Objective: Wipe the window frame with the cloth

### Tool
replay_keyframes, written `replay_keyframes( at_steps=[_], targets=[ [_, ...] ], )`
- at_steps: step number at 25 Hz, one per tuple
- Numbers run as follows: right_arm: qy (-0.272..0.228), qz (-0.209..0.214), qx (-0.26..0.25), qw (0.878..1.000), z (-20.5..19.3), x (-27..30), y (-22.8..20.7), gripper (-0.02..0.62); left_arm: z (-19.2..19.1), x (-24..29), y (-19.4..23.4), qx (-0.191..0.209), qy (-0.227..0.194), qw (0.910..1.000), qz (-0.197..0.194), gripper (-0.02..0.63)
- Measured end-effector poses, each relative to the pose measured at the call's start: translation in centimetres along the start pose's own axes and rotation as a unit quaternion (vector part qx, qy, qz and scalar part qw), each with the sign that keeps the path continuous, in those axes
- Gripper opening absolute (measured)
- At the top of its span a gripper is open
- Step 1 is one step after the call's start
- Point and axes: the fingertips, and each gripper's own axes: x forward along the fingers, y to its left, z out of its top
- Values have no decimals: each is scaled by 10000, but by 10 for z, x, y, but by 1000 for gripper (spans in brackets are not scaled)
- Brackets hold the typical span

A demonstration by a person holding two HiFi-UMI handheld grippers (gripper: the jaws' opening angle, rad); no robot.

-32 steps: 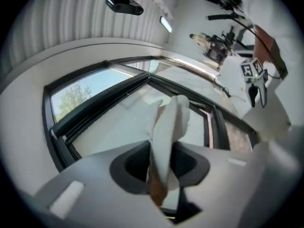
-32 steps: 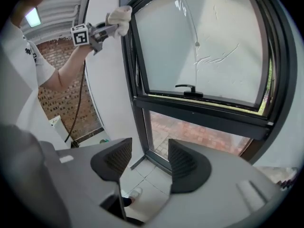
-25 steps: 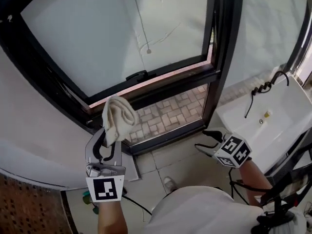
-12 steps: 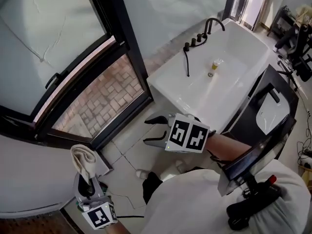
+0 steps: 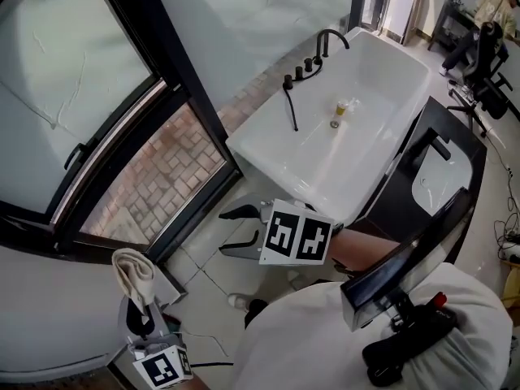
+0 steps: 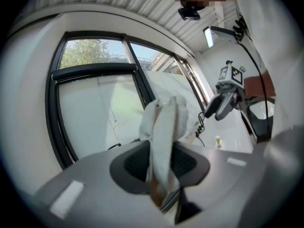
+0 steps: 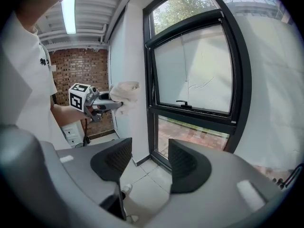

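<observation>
Left tool (image 5: 140,314) lower than before, cloth (image 5: 134,273) upright in its clenched jaws; right tool (image 5: 227,234) agape.

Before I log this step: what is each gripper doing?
Left gripper: shut on the cloth.
Right gripper: open, empty.

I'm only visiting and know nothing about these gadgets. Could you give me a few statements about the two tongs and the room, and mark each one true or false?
1. The left tongs are shut on the cloth. True.
2. The right tongs grip a sponge. False: they are open and empty.
3. The cloth is pressed against the window frame. False: it is held clear of the frame.
4. A white bathtub stands beside the window. True.
</observation>
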Motion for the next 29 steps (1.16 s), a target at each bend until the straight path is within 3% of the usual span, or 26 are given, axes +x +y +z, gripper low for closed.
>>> replay_keyframes(
  at_steps=[7,17,29],
  targets=[
    [27,-172,-7,9998,1,-5,1,242,-14,1,-6,-160,113,9996,-224,118],
    [125,-125,-43,9998,0,-1,-5,242,-22,0,-2,-285,232,9993,-106,118],
    [264,-68,-19,9996,-9,-2,0,242,-28,0,-11,-118,275,9991,-301,118]
  ],
)
